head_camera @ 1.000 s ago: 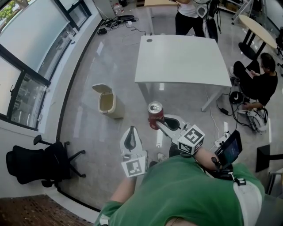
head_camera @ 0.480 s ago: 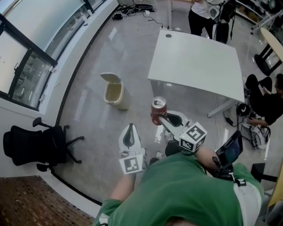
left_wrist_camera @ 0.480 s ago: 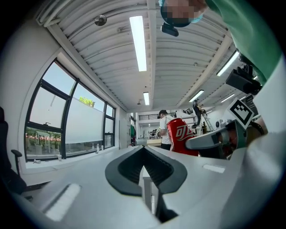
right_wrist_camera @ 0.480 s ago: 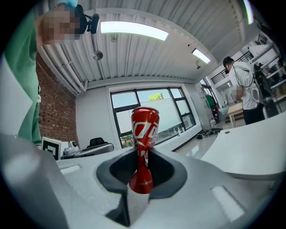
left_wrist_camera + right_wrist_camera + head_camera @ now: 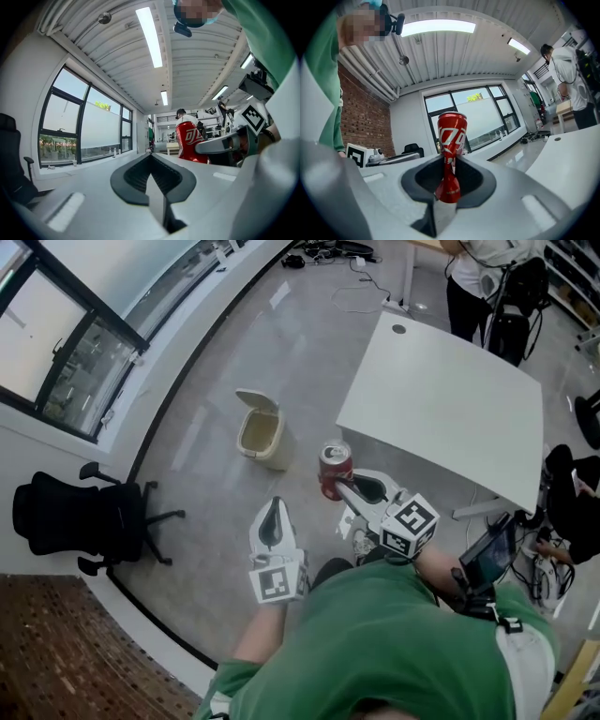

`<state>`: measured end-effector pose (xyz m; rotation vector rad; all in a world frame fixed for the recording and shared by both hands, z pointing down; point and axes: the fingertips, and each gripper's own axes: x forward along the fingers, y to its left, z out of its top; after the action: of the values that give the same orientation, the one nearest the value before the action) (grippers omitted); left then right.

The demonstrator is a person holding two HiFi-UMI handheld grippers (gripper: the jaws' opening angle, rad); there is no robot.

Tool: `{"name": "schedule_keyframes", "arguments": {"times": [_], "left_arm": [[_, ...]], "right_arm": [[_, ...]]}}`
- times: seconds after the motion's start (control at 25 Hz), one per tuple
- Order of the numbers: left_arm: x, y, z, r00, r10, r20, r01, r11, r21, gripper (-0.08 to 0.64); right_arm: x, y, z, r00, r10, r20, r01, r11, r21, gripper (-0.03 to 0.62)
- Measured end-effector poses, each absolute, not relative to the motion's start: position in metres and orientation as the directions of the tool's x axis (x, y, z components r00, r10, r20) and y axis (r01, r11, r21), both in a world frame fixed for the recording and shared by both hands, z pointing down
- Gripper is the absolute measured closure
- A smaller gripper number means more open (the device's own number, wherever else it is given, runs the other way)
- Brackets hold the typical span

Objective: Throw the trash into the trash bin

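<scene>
A red drink can (image 5: 333,470) is pinched upright in my right gripper (image 5: 345,491), held in the air above the floor. In the right gripper view the can (image 5: 451,157) is squeezed thin at its waist between the shut jaws. A small cream trash bin (image 5: 263,433) with its lid flipped up stands on the floor, up and to the left of the can. My left gripper (image 5: 274,524) hangs lower left of the can, jaws shut with nothing between them. From the left gripper view the can (image 5: 190,141) shows to the right.
A white table (image 5: 450,413) stands right of the bin. A black office chair (image 5: 75,521) sits at the left by the window wall. A person stands beyond the table's far edge. Cables lie on the floor at the top.
The view has swung: the bin and table have drifted right and nearer the can. My right gripper still holds the can, and the left gripper keeps its place.
</scene>
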<state>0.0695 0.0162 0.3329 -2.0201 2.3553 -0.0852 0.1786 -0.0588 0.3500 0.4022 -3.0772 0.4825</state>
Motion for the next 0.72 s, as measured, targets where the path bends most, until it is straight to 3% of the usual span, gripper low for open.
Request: {"name": "schedule_keyframes", "arguments": {"times": [0.48,0.72], "left_arm": [[0.036,0.02,0.337,-0.339,-0.94,0.035,-0.938,0.335,-0.093,0.554],[-0.005,0.017,0.343,-0.356,-0.934,0.019,-0.932,0.353,-0.081,0.554]], "right_arm": [[0.132,-0.077,0.365,-0.996,-0.077,0.043,-0.087,0.938,-0.335,0.525],[0.088,-0.085,0.371,-0.996,-0.059,0.065,-0.077,0.942,-0.325,0.525]]}}
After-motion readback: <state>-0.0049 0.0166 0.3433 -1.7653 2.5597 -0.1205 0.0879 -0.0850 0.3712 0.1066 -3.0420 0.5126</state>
